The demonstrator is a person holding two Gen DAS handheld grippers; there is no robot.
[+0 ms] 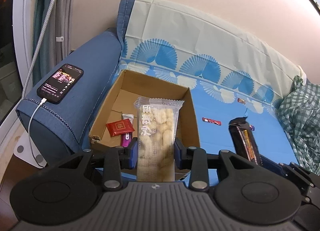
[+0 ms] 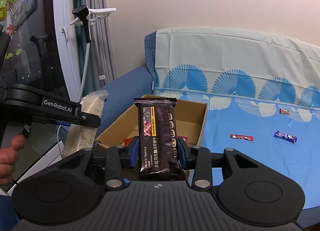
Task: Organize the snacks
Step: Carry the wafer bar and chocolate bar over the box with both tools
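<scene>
My left gripper (image 1: 156, 149) is shut on a clear pack of pale puffed snack (image 1: 158, 127), held upright over the front of an open cardboard box (image 1: 192, 111). In the box lie a red packet (image 1: 119, 127), a silver sachet (image 1: 128, 116) and a magenta wrapper (image 1: 126, 139). My right gripper (image 2: 158, 151) is shut on a dark brown black truffle ham cracker pack (image 2: 158, 137), held upright in front of the same box (image 2: 202, 125). The left gripper and its pale pack (image 2: 88, 123) show at the left of the right wrist view.
Loose on the blue sofa cover lie a red bar (image 2: 241, 137), a purple candy (image 2: 285, 136) and a small orange-red candy (image 2: 284, 112). A phone (image 1: 60, 83) charges on the blue armrest at left. Green checked cloth (image 1: 300, 127) is heaped at right. A person's hand (image 2: 10, 157) holds the left tool.
</scene>
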